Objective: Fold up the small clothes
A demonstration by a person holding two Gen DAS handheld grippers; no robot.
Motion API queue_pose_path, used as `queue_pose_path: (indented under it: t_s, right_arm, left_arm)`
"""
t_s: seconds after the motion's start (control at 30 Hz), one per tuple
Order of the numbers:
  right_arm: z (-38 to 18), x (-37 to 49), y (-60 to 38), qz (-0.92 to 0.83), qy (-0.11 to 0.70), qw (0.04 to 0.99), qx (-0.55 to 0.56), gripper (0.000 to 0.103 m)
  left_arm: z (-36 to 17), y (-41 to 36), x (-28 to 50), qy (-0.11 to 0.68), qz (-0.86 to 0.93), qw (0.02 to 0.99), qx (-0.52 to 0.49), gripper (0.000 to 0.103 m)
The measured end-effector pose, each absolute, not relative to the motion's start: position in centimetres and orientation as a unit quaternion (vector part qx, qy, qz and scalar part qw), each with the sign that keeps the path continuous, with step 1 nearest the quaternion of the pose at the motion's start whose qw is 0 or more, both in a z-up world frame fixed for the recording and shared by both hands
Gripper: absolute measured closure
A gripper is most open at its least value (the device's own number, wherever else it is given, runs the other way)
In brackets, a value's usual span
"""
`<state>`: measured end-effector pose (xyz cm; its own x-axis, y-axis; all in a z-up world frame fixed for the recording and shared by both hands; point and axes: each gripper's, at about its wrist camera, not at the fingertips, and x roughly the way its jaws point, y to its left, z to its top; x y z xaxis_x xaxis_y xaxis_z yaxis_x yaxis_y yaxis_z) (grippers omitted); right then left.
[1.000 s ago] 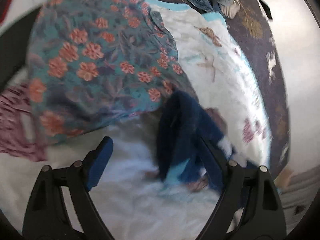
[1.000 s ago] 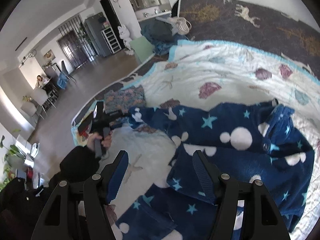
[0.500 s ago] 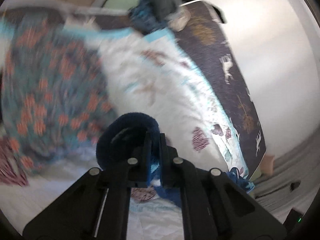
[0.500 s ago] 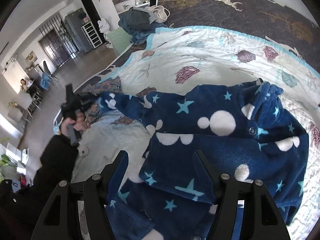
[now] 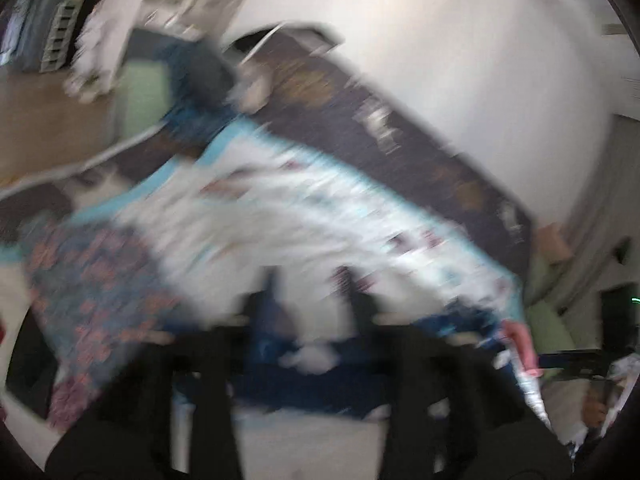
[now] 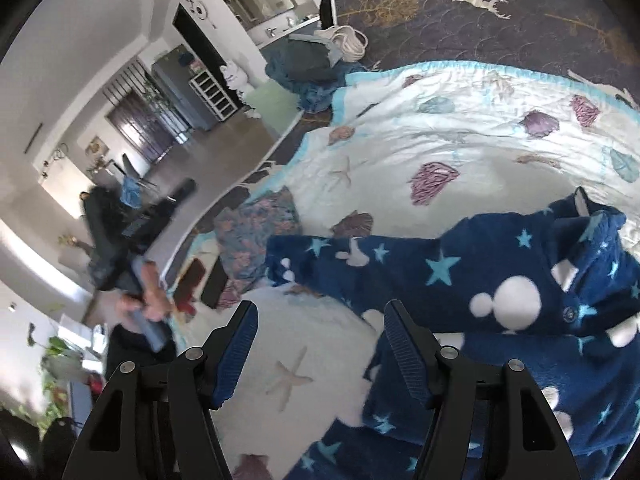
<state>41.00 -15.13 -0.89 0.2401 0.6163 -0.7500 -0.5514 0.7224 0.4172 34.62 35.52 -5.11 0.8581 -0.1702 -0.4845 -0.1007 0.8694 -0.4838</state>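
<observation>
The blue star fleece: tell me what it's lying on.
The blue star fleece lies spread on a white seashell quilt, which covers a dark deer-print bedspread. Whatever sits directly beneath the fleece's body is covered and can't be seen.

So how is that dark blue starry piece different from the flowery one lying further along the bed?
The blue starry garment is thick and fleecy, dark blue with pale stars and white blobs; the floral garment looks thin, with pinkish flowers on teal. The blue one lies spread out, a sleeve stretched sideways, and takes up more of the quilt; the floral one sits in a compact stack near the edge. Both rest on the same seashell quilt.
</observation>
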Motion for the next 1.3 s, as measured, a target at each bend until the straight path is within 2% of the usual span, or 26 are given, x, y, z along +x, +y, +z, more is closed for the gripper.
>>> queue_pose_path:
  t_s: [0.23,0.4,0.5,0.57,0.63,0.67,0.7,0.73,0.83,0.97,1.03,1.17,1.27,1.3]
  right_arm:
    - [-5.2,40.7,-15.6,0.365,0.537,0.76,0.01,0.035]
    - [-7.4,41.7,-15.7,0.373,0.552,0.745,0.046,0.035]
    - [-8.1,42.0,-15.8,0.37,0.559,0.74,0.053,0.035]
    - [-8.4,42.2,-15.8,0.368,0.562,0.739,0.051,0.035]
    - [-8.9,42.5,-15.9,0.368,0.565,0.737,0.054,0.035]
    - [-9.1,42.7,-15.9,0.369,0.566,0.735,0.059,0.035]
    - [-9.4,42.9,-15.8,0.371,0.568,0.732,0.069,0.035]
    - [-9.7,43.1,-15.8,0.372,0.57,0.729,0.079,0.035]
    - [-10.5,43.6,-15.8,0.363,0.578,0.723,0.103,0.035]
    - [-9.5,43.7,-15.7,0.336,0.564,0.752,0.061,0.038]
    - [-8.7,44.2,-15.4,0.341,0.554,0.758,0.053,0.042]
    - [-7.4,47.0,-12.7,0.403,0.572,0.704,0.117,0.045]
    - [-6.0,48.4,-8.8,0.398,0.582,0.705,0.074,0.045]
    - [-5.6,48.5,-7.7,0.4,0.581,0.706,0.055,0.04]
  left_arm:
    - [-20.6,42.8,35.7,0.378,0.069,0.823,-0.418,0.045]
    - [-28.1,43.0,35.1,0.388,0.082,0.744,-0.538,0.045]
    - [-30.3,42.4,34.5,0.364,0.092,0.731,-0.569,0.043]
    - [-30.2,42.2,34.7,0.354,0.087,0.731,-0.577,0.036]
    - [-30.0,42.0,35.4,0.354,0.074,0.726,-0.585,0.035]
    - [-30.2,42.0,36.2,0.352,0.048,0.721,-0.595,0.048]
    - [-30.7,41.9,37.0,0.353,0.021,0.711,-0.608,0.081]
    - [-31.2,41.7,37.5,0.359,0.006,0.696,-0.622,0.09]
    - [-30.2,40.8,37.0,0.335,0.03,0.714,-0.614,0.09]
    - [-21.4,36.6,35.8,0.295,0.04,0.864,-0.406,0.091]
    - [-18.4,34.0,35.2,0.277,0.008,0.891,-0.36,0.091]
    - [-14.8,29.5,34.1,0.254,-0.039,0.911,-0.324,0.091]
    - [-13.2,25.6,33.6,0.253,-0.067,0.922,-0.285,0.091]
    - [-12.8,24.4,34.1,0.256,-0.075,0.924,-0.273,0.091]
